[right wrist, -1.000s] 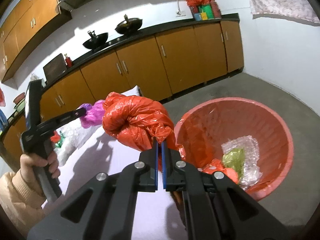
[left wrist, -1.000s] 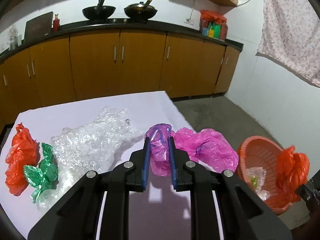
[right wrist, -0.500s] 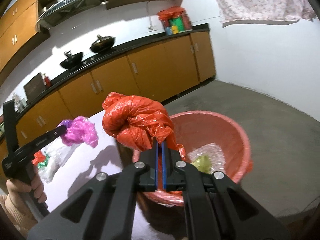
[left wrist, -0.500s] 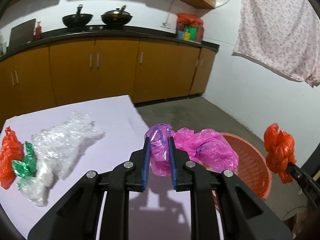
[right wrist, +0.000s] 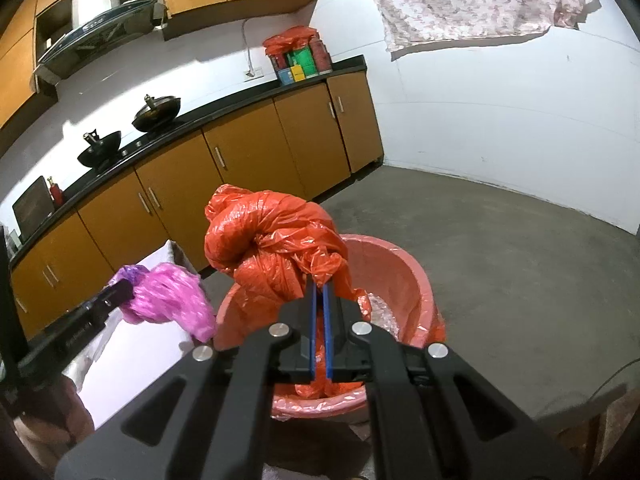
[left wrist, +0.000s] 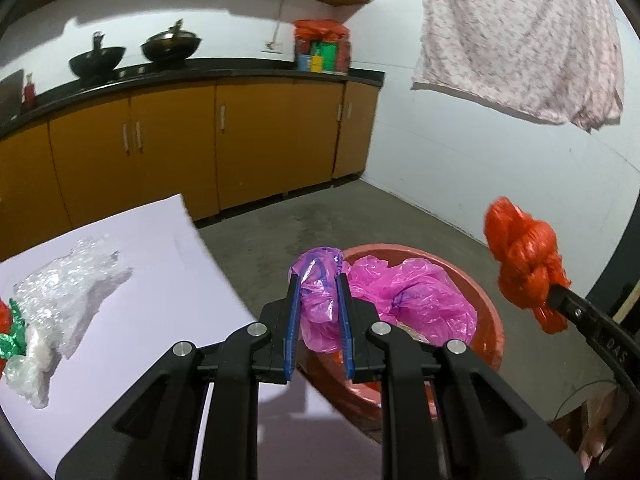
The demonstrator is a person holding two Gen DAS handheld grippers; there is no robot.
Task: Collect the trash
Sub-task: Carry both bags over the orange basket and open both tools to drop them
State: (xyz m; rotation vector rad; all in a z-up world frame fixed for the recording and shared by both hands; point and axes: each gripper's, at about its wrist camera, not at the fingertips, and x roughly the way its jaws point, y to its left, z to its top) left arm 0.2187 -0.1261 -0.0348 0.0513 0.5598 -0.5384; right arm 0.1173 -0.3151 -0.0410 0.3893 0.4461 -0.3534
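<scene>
My left gripper (left wrist: pixel 318 280) is shut on a pink plastic bag (left wrist: pixel 400 300) and holds it over the near rim of the red bin (left wrist: pixel 486 304). The pink bag also shows in the right wrist view (right wrist: pixel 168 300), beside the bin (right wrist: pixel 408 276). My right gripper (right wrist: pixel 320 292) is shut on a knotted orange plastic bag (right wrist: pixel 264 248), held above the bin. That orange bag shows at the right in the left wrist view (left wrist: pixel 524 268). Clear bubble wrap (right wrist: pixel 378 312) lies inside the bin.
A white table (left wrist: pixel 160 280) at the left carries crumpled clear plastic (left wrist: pixel 60 300), a green scrap (left wrist: pixel 12 336) and a red bag (left wrist: pixel 3 312) at the frame's edge. Brown kitchen cabinets (left wrist: pixel 180 144) line the back wall. A cloth (left wrist: pixel 520 40) hangs on the right wall.
Both grippers have swung right, away from the table, carrying their bags over the red bin. The bin now sits closer beneath them.
</scene>
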